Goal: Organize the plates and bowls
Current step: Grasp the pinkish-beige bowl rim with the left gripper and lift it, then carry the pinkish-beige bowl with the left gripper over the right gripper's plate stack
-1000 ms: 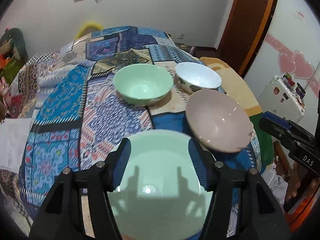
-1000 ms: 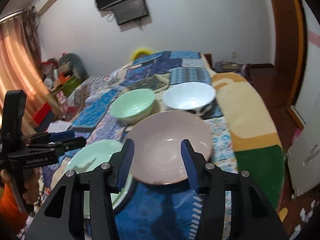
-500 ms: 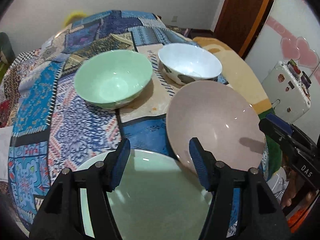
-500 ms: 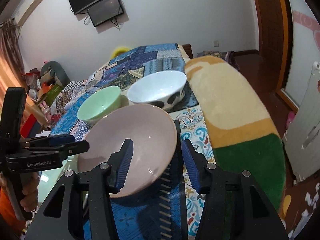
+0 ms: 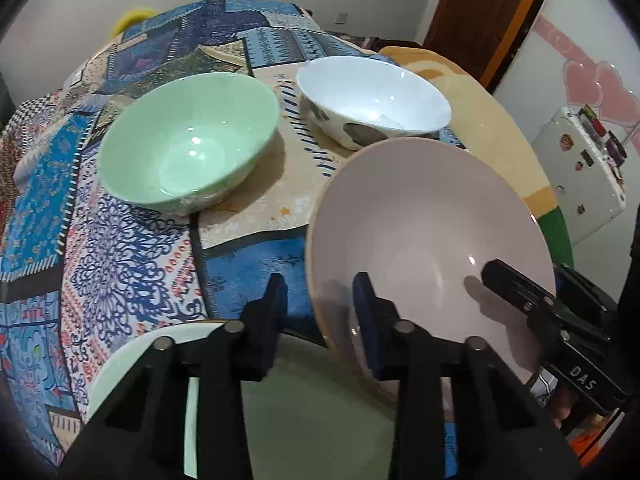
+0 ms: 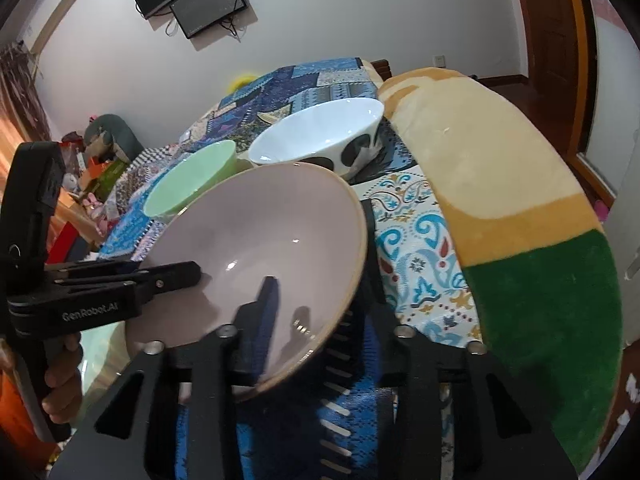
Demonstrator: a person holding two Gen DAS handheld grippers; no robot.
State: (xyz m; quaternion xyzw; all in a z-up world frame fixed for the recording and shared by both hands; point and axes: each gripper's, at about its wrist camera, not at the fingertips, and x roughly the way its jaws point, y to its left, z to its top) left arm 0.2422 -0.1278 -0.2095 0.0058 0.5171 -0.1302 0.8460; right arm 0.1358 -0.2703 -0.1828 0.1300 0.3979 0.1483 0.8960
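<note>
At far left sits the pale green glossy bowl (image 5: pixel 188 144), with the white dark-spotted bowl (image 5: pixel 374 100) to its right. The left gripper (image 5: pixel 320 300) straddles the tilted pinkish-grey shallow plate (image 5: pixel 428 240) rim, probably steadying it. The right gripper (image 6: pixel 320 276) pinches the near rim, likely for stacking on the near pale green plate (image 5: pixel 132 360).

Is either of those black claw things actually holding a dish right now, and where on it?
Yes: the right gripper pinches the tilted pink plate by its near rim. The left gripper straddles its other edge, seemingly without clamping.
</note>
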